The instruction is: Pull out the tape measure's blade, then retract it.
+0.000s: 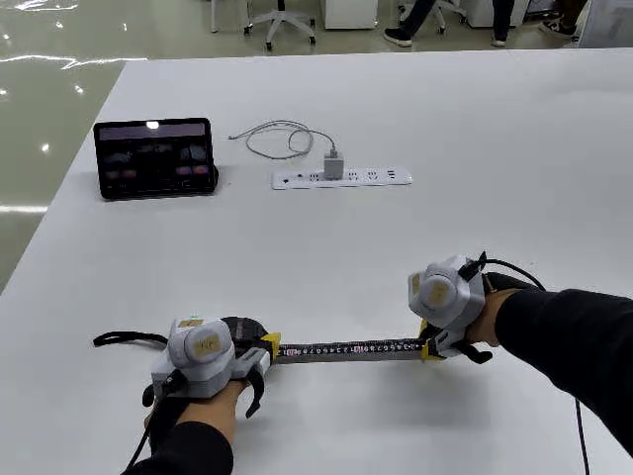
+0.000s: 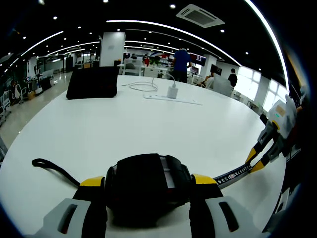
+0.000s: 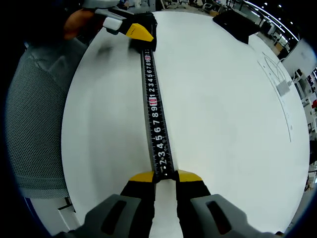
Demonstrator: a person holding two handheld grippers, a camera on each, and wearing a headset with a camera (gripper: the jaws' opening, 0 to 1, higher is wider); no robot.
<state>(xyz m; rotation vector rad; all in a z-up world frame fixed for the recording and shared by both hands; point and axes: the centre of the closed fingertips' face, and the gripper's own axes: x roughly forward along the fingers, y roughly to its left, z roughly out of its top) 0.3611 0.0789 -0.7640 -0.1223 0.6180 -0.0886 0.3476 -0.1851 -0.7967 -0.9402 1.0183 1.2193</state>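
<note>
On the white table, left tongs clamp the tape measure; right tongs pinch its blade.

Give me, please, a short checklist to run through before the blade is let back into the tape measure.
1. Left gripper shut on the tape measure case: ok.
2. Right gripper shut on the tip of the blade: ok.
3. Blade straight between the grippers, no kink: ok.
4. Strap lies on the case's far side, off the blade: ok.
5. Tablet and power strip far from the blade's path: ok.
6. Blade lock released: cannot tell.
</note>
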